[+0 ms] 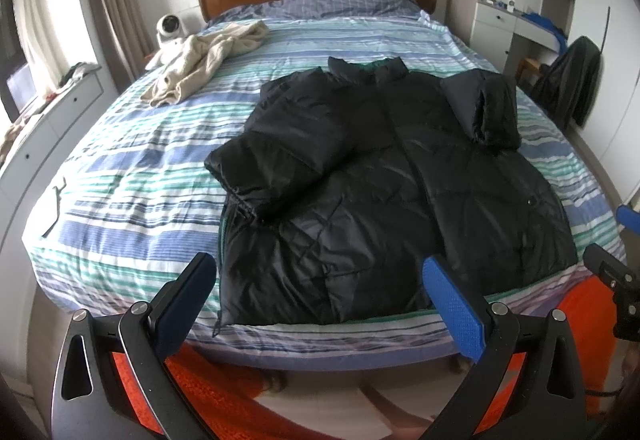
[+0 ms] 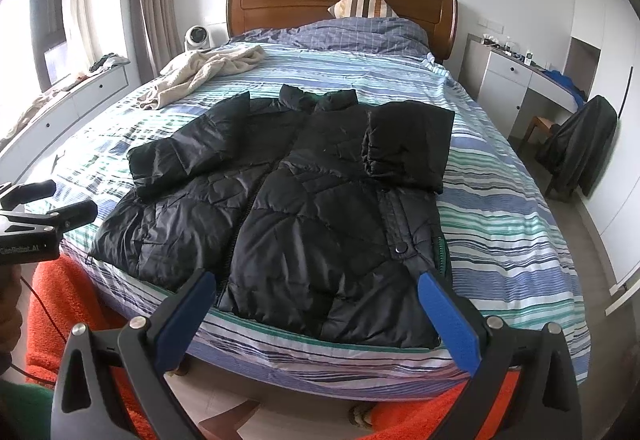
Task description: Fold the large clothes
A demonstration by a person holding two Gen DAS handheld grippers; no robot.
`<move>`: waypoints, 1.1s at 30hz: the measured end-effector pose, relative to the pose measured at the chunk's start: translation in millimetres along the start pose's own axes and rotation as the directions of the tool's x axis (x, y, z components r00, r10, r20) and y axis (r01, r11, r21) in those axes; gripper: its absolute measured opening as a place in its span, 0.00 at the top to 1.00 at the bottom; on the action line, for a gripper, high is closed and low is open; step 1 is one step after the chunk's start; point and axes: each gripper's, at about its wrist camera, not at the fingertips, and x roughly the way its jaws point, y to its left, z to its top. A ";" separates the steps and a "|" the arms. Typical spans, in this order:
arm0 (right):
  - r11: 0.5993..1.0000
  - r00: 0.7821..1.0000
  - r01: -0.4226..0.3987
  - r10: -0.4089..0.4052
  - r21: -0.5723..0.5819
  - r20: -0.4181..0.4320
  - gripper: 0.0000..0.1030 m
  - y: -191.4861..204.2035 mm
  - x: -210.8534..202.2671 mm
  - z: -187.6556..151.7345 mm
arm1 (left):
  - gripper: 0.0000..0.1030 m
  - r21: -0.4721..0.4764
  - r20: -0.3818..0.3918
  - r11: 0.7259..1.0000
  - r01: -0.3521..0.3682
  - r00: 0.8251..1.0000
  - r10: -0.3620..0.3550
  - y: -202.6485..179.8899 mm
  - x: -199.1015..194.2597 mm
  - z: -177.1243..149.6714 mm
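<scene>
Sleeves in, hem fold next

The black jacket [image 2: 280, 200] lies flat at the bed's [image 2: 500, 200] foot; our left gripper [image 1: 320, 300] and right gripper [image 2: 316, 304] hover spread and empty, so we should pinch both hem corners evenly.

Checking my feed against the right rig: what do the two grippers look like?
Both the left gripper and right gripper have black frames with silver rivets and blue textured pads. The left one's body carries white lettering and trails a thin dark cable.
</scene>
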 end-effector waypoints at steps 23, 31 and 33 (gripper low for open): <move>1.000 1.000 -0.006 0.006 -0.001 -0.002 0.00 1.6 0.3 0.4 | 0.00 0.015 0.003 1.000 0.001 1.000 -0.001 -4.5 -0.5 -1.6; 1.000 1.000 -0.006 0.006 0.001 -0.003 0.00 1.9 0.5 0.2 | 0.00 0.024 0.008 1.000 0.001 1.000 -0.001 -6.2 -0.6 -2.2; 1.000 1.000 -0.006 0.006 0.001 -0.005 0.00 2.7 0.6 0.5 | 0.00 0.023 0.011 1.000 -0.001 1.000 0.001 -6.0 -0.8 -3.1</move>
